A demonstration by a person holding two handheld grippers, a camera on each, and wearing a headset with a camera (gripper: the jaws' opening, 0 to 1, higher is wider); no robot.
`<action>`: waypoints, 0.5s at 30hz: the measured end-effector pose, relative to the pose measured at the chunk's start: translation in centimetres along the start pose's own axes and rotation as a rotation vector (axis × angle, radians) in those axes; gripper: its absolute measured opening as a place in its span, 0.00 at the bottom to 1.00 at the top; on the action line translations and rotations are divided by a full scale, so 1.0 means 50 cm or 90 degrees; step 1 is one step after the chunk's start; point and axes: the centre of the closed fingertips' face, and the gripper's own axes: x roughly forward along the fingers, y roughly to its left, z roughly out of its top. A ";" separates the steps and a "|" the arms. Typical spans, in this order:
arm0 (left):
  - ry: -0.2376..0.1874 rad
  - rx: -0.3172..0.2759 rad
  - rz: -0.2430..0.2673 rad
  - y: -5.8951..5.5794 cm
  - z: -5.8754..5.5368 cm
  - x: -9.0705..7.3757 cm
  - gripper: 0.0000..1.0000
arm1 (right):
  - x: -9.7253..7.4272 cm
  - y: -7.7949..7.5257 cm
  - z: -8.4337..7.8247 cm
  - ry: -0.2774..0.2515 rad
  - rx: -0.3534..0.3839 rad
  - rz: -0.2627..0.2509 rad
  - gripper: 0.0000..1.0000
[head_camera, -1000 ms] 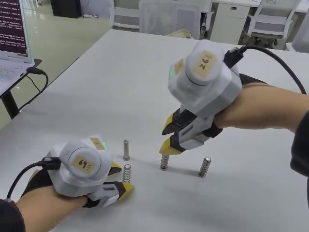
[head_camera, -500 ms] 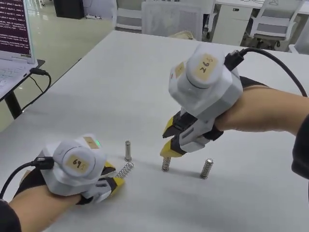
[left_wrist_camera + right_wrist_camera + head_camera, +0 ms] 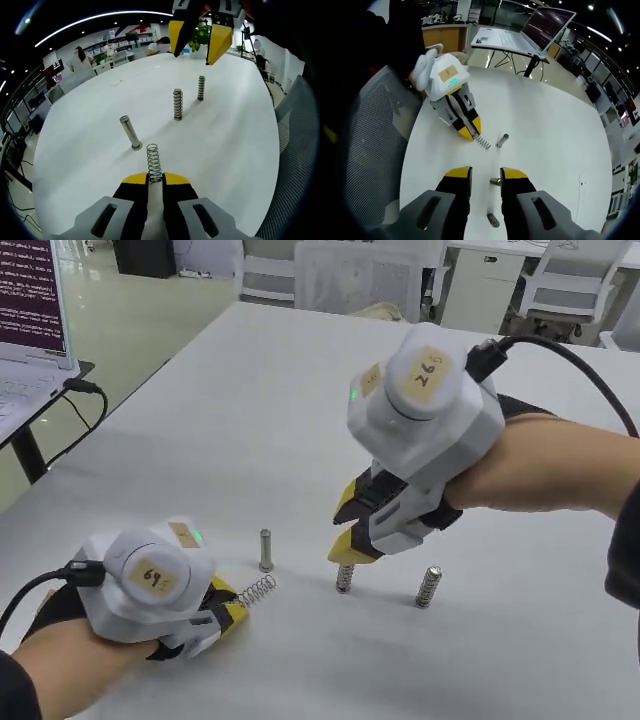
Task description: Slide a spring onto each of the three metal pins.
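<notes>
- Head view: a yellow-tipped white left gripper (image 3: pixel 225 612) is being held low at 7 o'clock over the plain white tabletop (image 3: pixel 250 420). Its jaws are being pressed together on one end of a small coiled steel spring (image 3: pixel 257 589).
- The spring is being pointed out of the jaws toward 2 o'clock. Its free end is being kept near the foot of a bare upright metal pin (image 3: pixel 265 549), at that pin's 6 o'clock.
- A matching yellow-tipped right gripper (image 3: pixel 350 545) is being held at the frame's centre. Its tips are being kept just above a middle pin already wrapped in a spring (image 3: pixel 344 578).
- In the right gripper view, its jaws are being held apart with nothing between them.
- A third spring-covered pin (image 3: pixel 427 586) is being left standing at 3 o'clock of the middle pin, apart from both grippers.
- An open laptop with a dark screen (image 3: pixel 30 310) is being left on a side stand at 10 o'clock, off the tabletop.
</notes>
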 end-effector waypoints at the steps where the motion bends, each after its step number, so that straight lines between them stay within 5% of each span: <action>1: -0.001 0.001 -0.001 0.000 -0.001 -0.004 0.03 | -0.001 0.003 0.002 -0.002 -0.002 0.001 0.20; 15: -0.036 -0.009 -0.103 -0.068 -0.001 -0.066 0.02 | 0.009 0.067 0.000 -0.021 0.007 0.044 0.20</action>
